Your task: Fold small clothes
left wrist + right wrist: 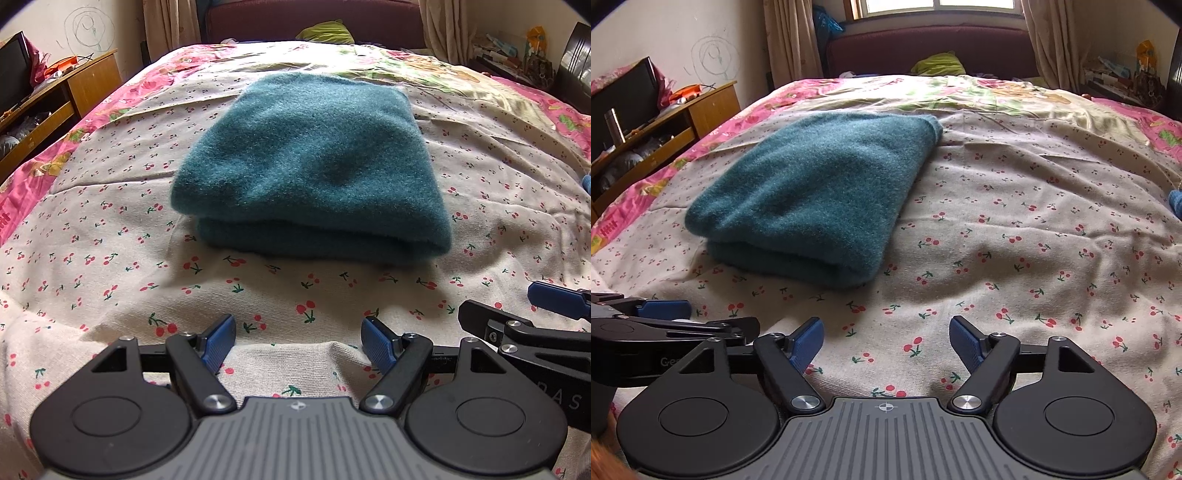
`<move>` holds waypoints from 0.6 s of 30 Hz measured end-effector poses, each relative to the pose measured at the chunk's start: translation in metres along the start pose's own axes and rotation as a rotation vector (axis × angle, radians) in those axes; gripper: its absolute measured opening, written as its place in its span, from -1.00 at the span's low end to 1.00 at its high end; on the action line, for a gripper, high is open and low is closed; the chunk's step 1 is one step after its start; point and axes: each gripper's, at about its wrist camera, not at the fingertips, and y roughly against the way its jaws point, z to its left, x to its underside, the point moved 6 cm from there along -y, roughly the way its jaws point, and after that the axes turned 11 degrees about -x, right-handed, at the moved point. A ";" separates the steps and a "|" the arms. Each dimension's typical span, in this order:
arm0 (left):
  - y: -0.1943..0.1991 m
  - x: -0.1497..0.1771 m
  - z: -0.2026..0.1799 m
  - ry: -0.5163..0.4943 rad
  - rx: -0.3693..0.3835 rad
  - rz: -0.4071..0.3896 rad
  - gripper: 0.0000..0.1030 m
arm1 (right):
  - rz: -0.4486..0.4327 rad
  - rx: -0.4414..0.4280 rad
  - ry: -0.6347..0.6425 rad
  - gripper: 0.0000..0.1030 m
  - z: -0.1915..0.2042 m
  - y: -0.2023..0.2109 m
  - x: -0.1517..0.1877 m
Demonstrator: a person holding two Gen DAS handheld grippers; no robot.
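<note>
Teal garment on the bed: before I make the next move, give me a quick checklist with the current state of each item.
1. Teal garment folded into a compact stack on the cherry-print sheet: ok.
2. Left gripper open, nothing between its fingers: ok.
3. Right gripper open, nothing between its fingers: ok.
4. Both grippers clear of the garment, with bare sheet between: ok.
5. Edges of the folded layers aligned: near edge looks even; far side is hidden, so cannot tell.
6. More clothes waiting: a blue item shows at the right edge of the bed, but what it is, cannot tell.
</note>
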 end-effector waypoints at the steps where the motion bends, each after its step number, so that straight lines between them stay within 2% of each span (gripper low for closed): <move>1: 0.000 0.000 0.000 0.000 0.000 0.000 0.66 | 0.000 0.000 0.000 0.49 0.000 0.000 0.000; 18: 0.001 0.000 0.002 0.011 0.002 0.000 0.66 | 0.014 -0.010 -0.005 0.49 0.000 -0.001 -0.001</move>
